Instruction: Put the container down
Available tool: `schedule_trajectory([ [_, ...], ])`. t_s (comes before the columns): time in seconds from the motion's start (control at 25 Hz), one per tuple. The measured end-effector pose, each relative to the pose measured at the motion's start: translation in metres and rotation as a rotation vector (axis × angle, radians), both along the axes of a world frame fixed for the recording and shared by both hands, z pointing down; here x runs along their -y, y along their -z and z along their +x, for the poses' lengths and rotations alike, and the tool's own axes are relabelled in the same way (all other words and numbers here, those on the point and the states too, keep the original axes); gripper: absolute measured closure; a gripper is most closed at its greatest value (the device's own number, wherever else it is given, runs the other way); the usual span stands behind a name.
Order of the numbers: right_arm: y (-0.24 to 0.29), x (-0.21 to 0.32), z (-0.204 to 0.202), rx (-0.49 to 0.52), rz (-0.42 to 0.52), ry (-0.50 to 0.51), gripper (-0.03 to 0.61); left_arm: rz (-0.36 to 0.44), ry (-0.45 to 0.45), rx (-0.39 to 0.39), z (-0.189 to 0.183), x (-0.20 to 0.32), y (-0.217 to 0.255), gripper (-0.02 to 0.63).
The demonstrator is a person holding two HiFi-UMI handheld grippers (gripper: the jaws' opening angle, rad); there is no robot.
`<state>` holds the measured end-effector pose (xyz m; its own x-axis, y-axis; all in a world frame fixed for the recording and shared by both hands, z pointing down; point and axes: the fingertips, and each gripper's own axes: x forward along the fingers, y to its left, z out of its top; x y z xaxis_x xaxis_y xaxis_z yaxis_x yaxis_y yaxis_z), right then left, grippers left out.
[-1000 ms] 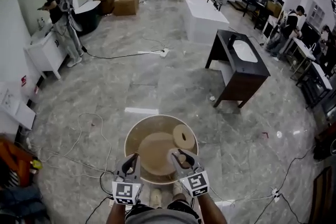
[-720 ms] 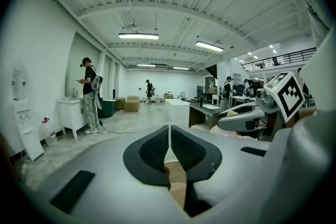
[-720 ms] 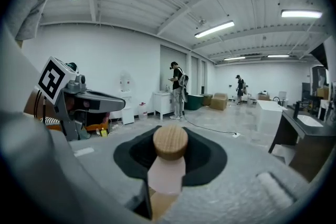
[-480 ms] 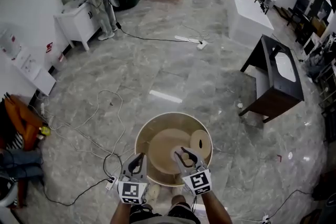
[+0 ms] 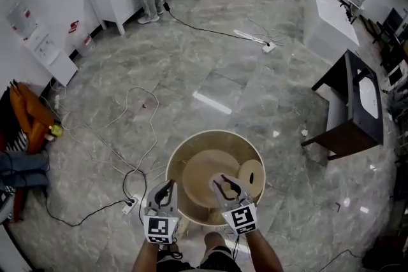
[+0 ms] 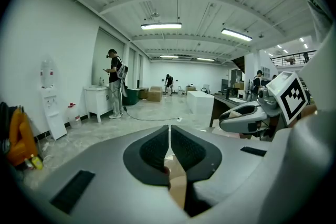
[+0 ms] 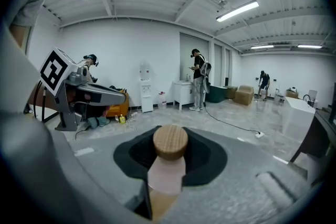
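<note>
1. The container [image 5: 215,134] is a big round open tub at bottom centre of the head view. It sits over the grey veined marble floor [image 5: 210,73], right in front of the person.
2. Both tools are at its near rim. The left gripper [image 5: 167,188] is on the near-left edge, and the right gripper [image 5: 224,186] reaches over the near edge to the inside.
3. Left gripper: the jaws are almost together, with only a thin slit between the ribbed dark pads. A thin tan strip of the container wall is pinched between them, so it has hold of the rim.
4. Right gripper: the jaws are partly apart and clamped on a peg [image 7: 168,165]. The peg is a pale, smooth cylinder with a round, tan cap that has a wood or woven texture.
5. I cannot tell whether the peg is part of the container.
6. I cannot tell whether the container base touches the floor.
7. Container look: tan matte inner wall, paler rim, flat round beige bottom.
8. A beige disc [image 5: 245,169] with a small centre hole leans against the right inner wall.
9. Each gripper is grey plastic with a black-and-white marker cube at the rear.
10. Thin loose cables [image 5: 137,111] lie on the floor to the left, well away from the container.
</note>
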<state>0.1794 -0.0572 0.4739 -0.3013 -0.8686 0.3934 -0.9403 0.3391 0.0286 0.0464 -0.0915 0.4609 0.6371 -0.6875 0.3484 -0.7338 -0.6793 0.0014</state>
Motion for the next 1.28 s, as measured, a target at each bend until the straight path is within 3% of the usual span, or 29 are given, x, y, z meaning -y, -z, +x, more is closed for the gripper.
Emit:
schedule_trajectory([
  [0.36,-0.062,0.043,-0.019,0.014,-0.021,0.082,0.468,-0.045,0.035,0.042,-0.006,0.023,-0.067,0.584],
  [0.72,-0.130,0.077,-0.030,0.003,-0.038,0.134,0.468,-0.103,0.094,0.034,-0.014,0.047,-0.138,0.584],
  [0.92,-0.169,0.090,-0.032,0.001,-0.079,0.138,0.468,-0.135,0.125,0.036,-0.022,0.056,-0.181,0.584],
  [1.08,-0.205,0.102,-0.034,0.006,-0.107,0.138,0.468,-0.216,0.202,-0.010,-0.028,0.066,-0.214,0.584],
  [1.28,-0.254,0.113,-0.034,0.007,-0.140,0.133,0.468,-0.249,0.224,0.006,-0.038,0.072,-0.264,0.584],
])
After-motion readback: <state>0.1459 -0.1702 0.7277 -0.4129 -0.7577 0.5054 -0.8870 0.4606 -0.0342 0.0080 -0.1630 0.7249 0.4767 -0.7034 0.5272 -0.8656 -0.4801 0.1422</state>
